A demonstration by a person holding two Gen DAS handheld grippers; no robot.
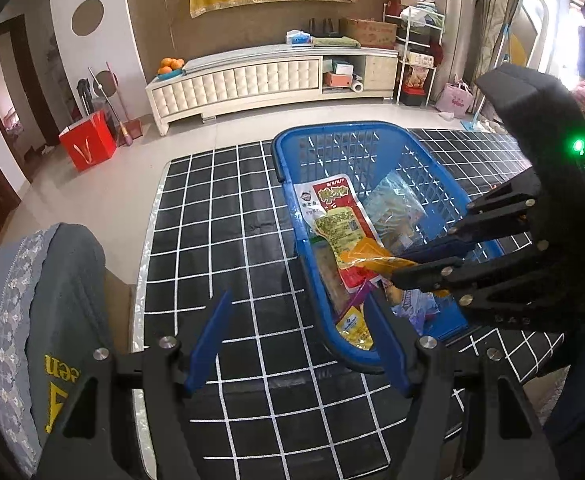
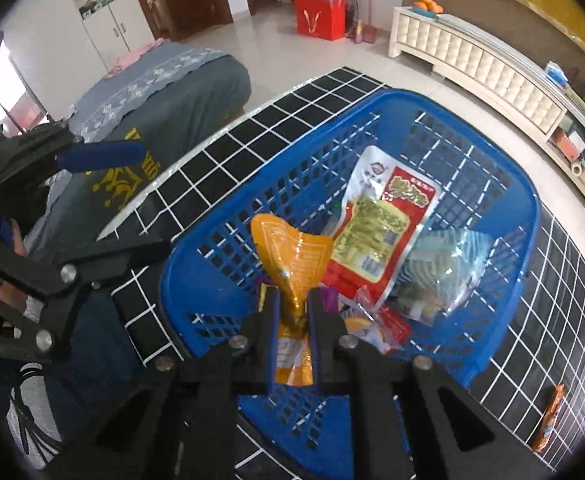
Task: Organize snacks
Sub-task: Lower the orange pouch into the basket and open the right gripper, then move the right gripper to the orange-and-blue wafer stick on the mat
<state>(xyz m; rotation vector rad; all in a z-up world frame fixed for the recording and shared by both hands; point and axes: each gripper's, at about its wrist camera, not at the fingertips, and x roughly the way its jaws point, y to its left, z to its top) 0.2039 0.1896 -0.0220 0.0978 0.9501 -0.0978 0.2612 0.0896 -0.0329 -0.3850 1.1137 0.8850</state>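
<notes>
Right wrist view: the right gripper (image 2: 294,300) pinches a crinkled orange foil snack packet (image 2: 292,256) between its blue-padded fingers (image 2: 273,320), the packet standing up out of the grip above the near end of a blue perforated plastic basket (image 2: 528,216)
Left wrist view: the left gripper (image 1: 296,320) has its blue fingers (image 1: 212,336) spread with nothing between them, over the black white-gridded bench (image 1: 220,240) at the basket's near rim
Basket contents: a red-and-white sealed pouch with a yellow label (image 2: 380,220) leans on the far mesh wall; a clear bag of pale blue-wrapped pieces (image 2: 444,268) lies beside it; small red and purple packets, half hidden by the gripper, lie at the bottom
Basket position: resting on the bench, its long side running away from both cameras
Loose item: a slim orange stick-shaped packet (image 2: 548,420) lies on the bench outside the basket, well apart from it
Surroundings: a grey fabric-covered seat (image 1: 52,300) just beside the bench; a red paper gift bag (image 1: 88,146) on the pale tiled floor; a cream tufted low cabinet (image 1: 252,80) along the wall, with a dish of oranges (image 1: 170,66) on top
</notes>
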